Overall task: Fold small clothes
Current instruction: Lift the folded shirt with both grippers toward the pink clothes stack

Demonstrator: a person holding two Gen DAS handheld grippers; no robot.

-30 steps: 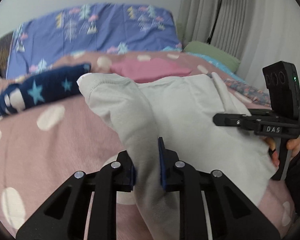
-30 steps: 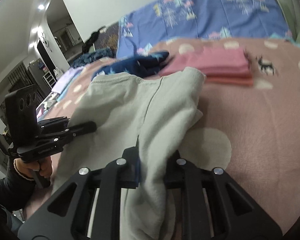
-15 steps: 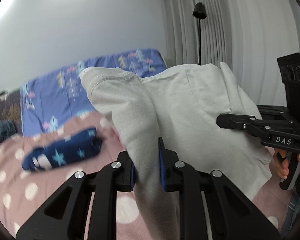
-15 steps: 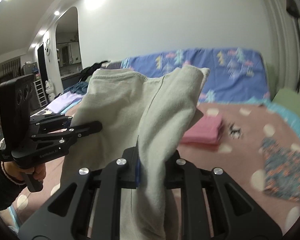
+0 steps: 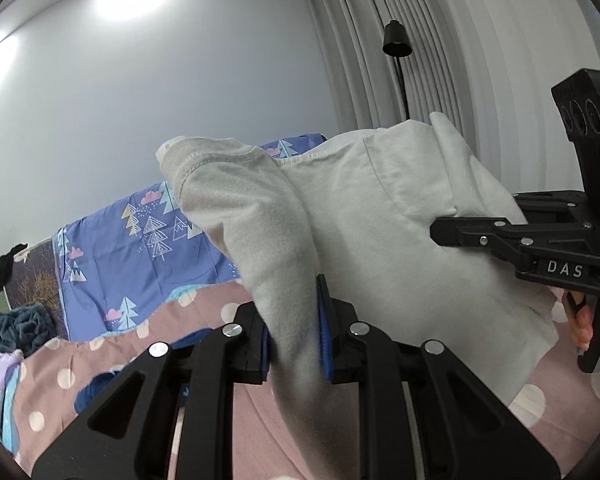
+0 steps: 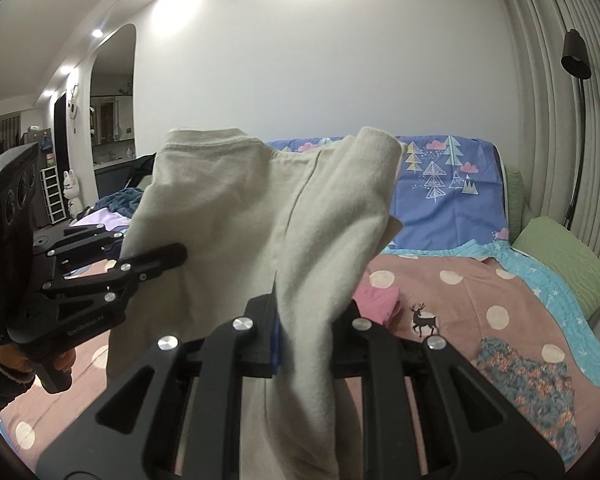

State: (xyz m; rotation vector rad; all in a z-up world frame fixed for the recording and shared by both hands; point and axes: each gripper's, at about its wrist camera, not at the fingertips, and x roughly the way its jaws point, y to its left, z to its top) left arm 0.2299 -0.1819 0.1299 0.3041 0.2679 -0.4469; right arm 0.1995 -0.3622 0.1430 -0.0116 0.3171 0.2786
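A cream garment (image 5: 380, 216) hangs in the air above the bed, stretched between both grippers. My left gripper (image 5: 294, 340) is shut on one bunched edge of it, the cloth draping down between the blue pads. My right gripper (image 6: 304, 336) is shut on the opposite edge of the cream garment (image 6: 228, 216). The right gripper also shows at the right of the left wrist view (image 5: 440, 232), and the left gripper at the left of the right wrist view (image 6: 180, 254), each biting into the cloth. The garment's lower part is hidden behind the grippers.
Below lies a pink polka-dot bedspread (image 6: 460, 300) with a folded pink stack (image 6: 376, 300), a patterned cloth (image 6: 532, 384), a dark blue garment (image 5: 96, 392) and a green pillow (image 6: 560, 256). A purple tree-print blanket (image 5: 140, 248) covers the headboard. A black floor lamp (image 5: 396, 40) stands by the curtains.
Both grippers have risen with the cream garment, lifting it off the bed into the air. The views have tilted up, so wall and ceiling now fill the upper part.
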